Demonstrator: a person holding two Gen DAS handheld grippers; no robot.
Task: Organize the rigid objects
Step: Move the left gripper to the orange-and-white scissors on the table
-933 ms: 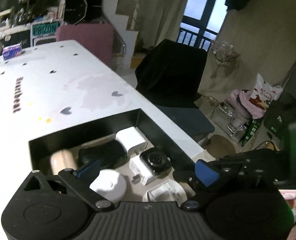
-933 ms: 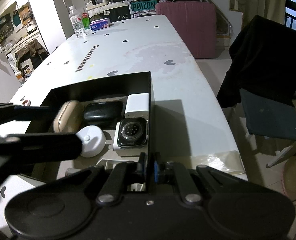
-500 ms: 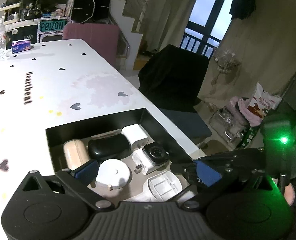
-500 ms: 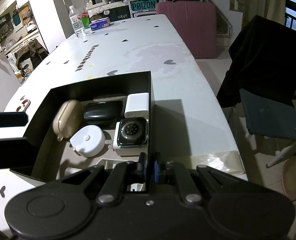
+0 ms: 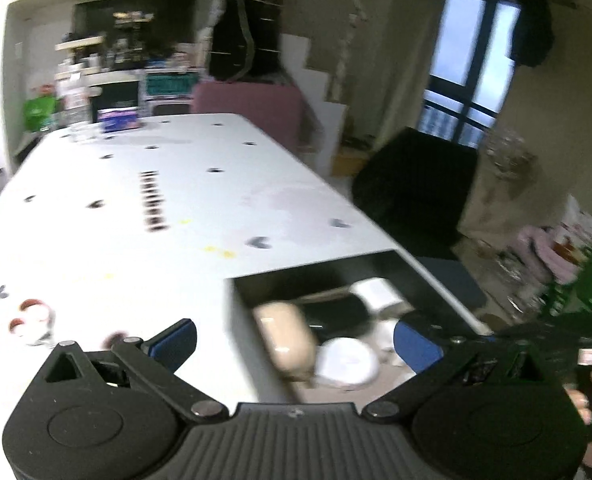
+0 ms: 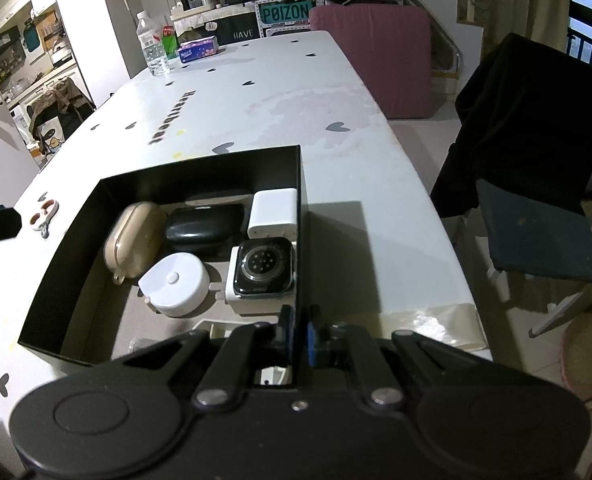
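Black cardboard walls of the box [image 6: 200, 168] on our white table [image 6: 280, 92] ring the watch [image 6: 264, 266], chargers and earbud cases, our right gripper [image 6: 299, 338] clenched on its near wall while our left gripper [image 5: 294, 340] hangs spread wide, holding nothing

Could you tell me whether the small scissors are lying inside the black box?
No, the scissors lie on the table, left of the black box.
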